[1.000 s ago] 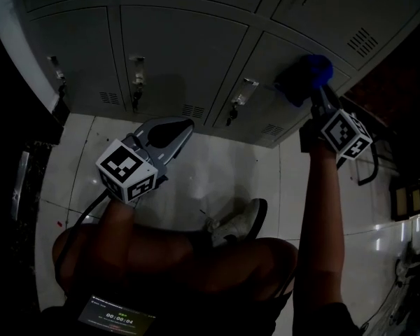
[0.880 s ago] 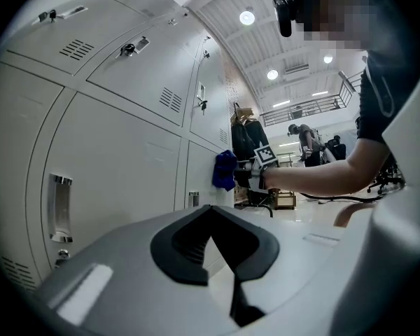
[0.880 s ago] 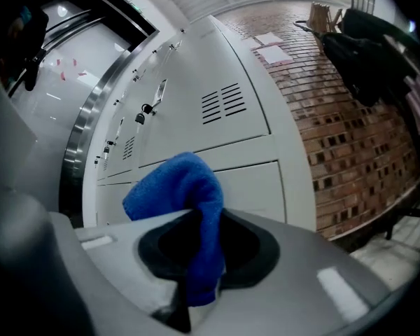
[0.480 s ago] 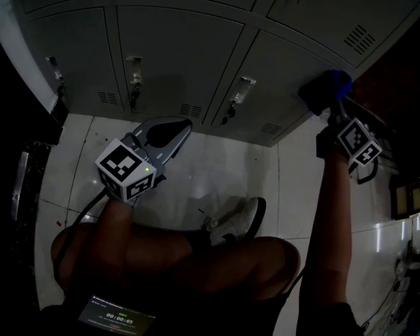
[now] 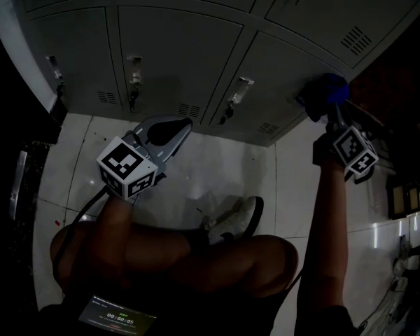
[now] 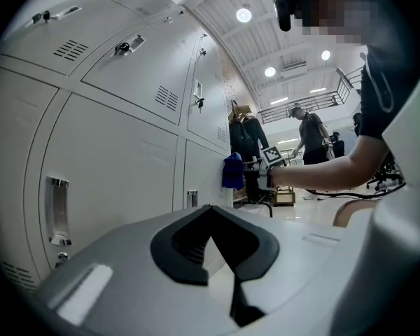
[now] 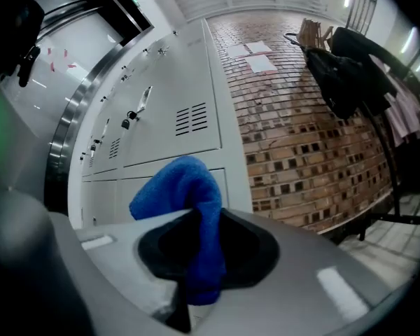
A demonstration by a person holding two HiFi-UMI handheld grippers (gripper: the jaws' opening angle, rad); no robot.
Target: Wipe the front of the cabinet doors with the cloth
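Head view: right gripper, arm outstretched, clamps cloth at cabinet door; left gripper closed.

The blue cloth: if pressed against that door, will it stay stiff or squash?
Probably floppy: the blue cloth droops in a fold over the right gripper, whose jaws pinch it. It looks fluffy, so it likely squashes against the cabinet door and, held by one pinch, seems light.

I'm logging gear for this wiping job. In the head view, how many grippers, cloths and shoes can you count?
grippers: 2, the left gripper and the right gripper
cloth: 1
shoe: 1
total: 4
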